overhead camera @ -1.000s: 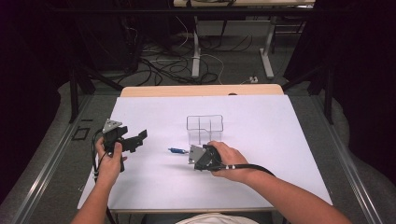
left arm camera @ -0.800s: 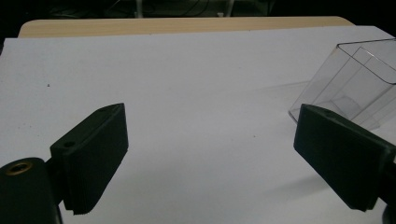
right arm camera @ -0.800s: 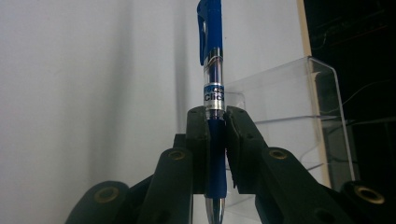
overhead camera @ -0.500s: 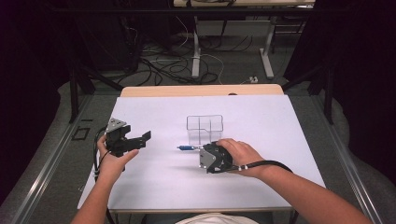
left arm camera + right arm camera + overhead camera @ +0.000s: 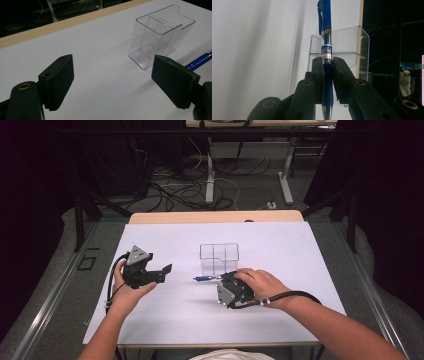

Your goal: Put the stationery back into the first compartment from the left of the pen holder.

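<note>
A blue pen (image 5: 325, 37) with a shiny silver band and a white label stands straight up in the middle of the right gripper view. In the high view it lies flat near the middle, just below a clear plastic box (image 5: 219, 258) with dividers inside.

A white-topped table (image 5: 300, 270) carries a clear plastic holder (image 5: 219, 258) standing upright.

high view looks down from above; both gripper views sit low, close, sharing the clear holder (image 5: 160, 35).
</note>
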{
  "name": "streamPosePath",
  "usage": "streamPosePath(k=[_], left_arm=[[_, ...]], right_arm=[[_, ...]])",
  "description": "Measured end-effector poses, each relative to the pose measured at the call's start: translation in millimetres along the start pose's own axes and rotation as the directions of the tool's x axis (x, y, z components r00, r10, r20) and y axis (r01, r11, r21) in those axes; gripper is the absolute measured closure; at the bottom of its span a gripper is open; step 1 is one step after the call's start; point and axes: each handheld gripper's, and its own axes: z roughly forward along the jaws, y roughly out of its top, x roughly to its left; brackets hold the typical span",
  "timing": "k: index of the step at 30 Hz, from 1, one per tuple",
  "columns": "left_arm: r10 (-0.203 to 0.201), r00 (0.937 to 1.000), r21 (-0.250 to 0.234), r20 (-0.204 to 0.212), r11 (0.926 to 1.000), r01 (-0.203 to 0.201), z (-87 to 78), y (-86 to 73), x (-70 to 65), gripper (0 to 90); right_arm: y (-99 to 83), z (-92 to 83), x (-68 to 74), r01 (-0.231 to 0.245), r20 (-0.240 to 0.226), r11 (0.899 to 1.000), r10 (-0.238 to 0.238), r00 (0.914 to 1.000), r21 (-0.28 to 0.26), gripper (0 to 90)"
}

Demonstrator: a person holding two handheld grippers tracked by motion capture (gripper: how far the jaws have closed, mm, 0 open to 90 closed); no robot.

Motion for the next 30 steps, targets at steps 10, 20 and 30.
streamPosePath(k=[10, 20, 30], left_arm=[[0.091, 0.995, 0.02, 0.042, 0.9956, -0.091, 3.6, 6.3, -20.9, 24.8], [0.163, 0.9811, 0.044, 0.104, 0.9847, -0.169, 8.7, 8.8, -35.4, 32.0], [0.25, 0.952, 0.067, 0.176, 0.9619, -0.265, 12.2, 12.0, -50.7, 37.4]], right_arm=[[6.9, 2.3, 2.3, 0.057, 0.015, 0.998, -0.057, 0.9983, -0.006, 80.2], [9.8, 3.1, 4.0, 0.076, 0.013, 0.997, -0.076, 0.997, -0.01, 80.2], [11.7, 3.1, 5.8, 0.097, 0.011, 0.995, -0.097, 0.9953, -0.005, 80.2]])
